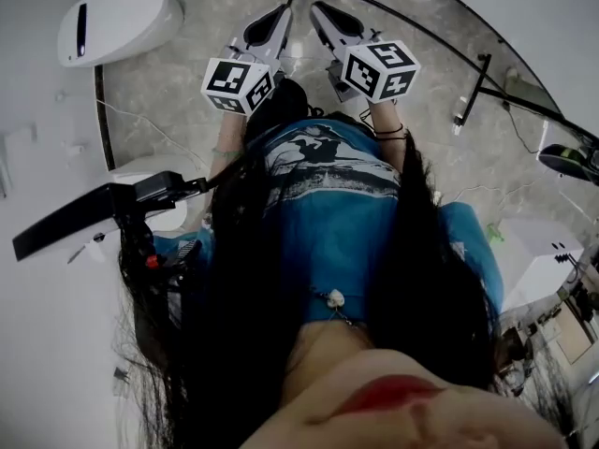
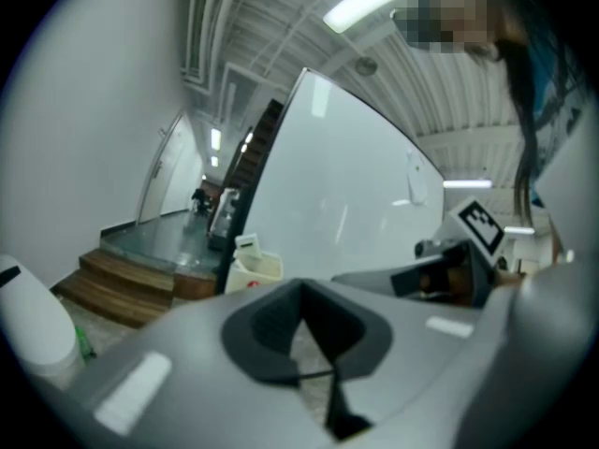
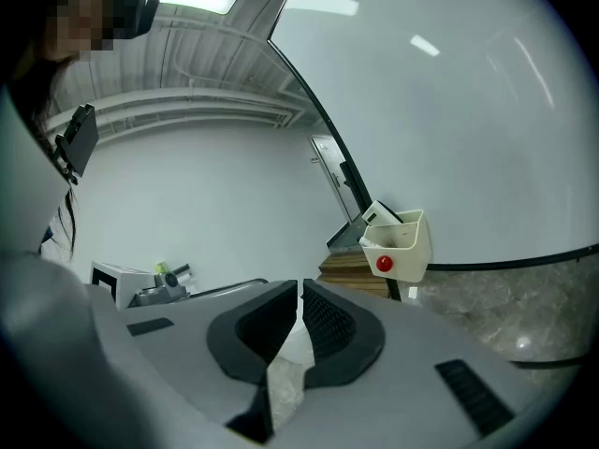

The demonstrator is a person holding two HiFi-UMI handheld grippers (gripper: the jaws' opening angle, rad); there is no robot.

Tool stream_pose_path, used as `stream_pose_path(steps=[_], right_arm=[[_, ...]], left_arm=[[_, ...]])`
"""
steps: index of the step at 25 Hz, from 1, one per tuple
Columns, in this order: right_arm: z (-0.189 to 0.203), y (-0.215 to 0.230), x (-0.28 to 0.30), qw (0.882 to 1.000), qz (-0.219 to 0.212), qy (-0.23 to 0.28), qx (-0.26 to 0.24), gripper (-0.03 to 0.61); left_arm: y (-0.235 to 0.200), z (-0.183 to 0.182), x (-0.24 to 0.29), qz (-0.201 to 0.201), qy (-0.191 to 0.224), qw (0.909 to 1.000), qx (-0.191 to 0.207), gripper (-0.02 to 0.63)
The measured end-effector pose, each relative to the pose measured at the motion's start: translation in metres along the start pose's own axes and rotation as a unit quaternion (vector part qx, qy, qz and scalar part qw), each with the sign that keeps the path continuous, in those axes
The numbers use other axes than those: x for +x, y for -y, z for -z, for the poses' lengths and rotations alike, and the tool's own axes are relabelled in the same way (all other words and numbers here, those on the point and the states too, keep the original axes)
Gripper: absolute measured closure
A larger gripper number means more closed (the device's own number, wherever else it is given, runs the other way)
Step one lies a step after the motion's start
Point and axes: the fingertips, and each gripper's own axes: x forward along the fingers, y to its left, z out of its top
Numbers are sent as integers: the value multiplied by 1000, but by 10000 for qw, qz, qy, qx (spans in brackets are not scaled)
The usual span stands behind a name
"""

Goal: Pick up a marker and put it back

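Long dark hair (image 1: pixel 243 279) and a blue printed shirt (image 1: pixel 328 195) fill the lower head view, and beyond them both tools are held side by side over the marble floor (image 1: pixel 187 92). On the left gripper (image 1: pixel 279 12) the fingers (image 2: pixel 281 321) are pressed together at their tips with nothing between them. On the right gripper (image 1: pixel 321 12) the fingers (image 3: pixel 328 321) stand very narrow, only a thin slit showing, and grip nothing. Well apart from both, a cream holder (image 3: pixel 398 244) with a red dot hangs at the lower edge of a big white curved panel (image 3: pixel 449 110), beside wooden steps (image 2: pixel 122 283). I cannot tell whether it holds the marker, which no view shows clearly.
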Motion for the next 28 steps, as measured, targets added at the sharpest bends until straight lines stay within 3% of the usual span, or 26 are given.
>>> stream_pose_path(steps=[6,11,21,28], right_arm=[[-15,-2,61,9996,265,62,8,552],[-29,26,109,9982,567,109,148,552],[-40,41,86,9949,992,2,-172,551],[-60,57,106,9910,1065,-184,-793,551]], left_arm=[[-67,-18,5,142,1,9998,136,614],[-119,-19,38,362,-134,9992,34,614],[-96,-19,46,627,-130,9979,-130,614],[-112,-26,50,383,3,9989,-274,614]])
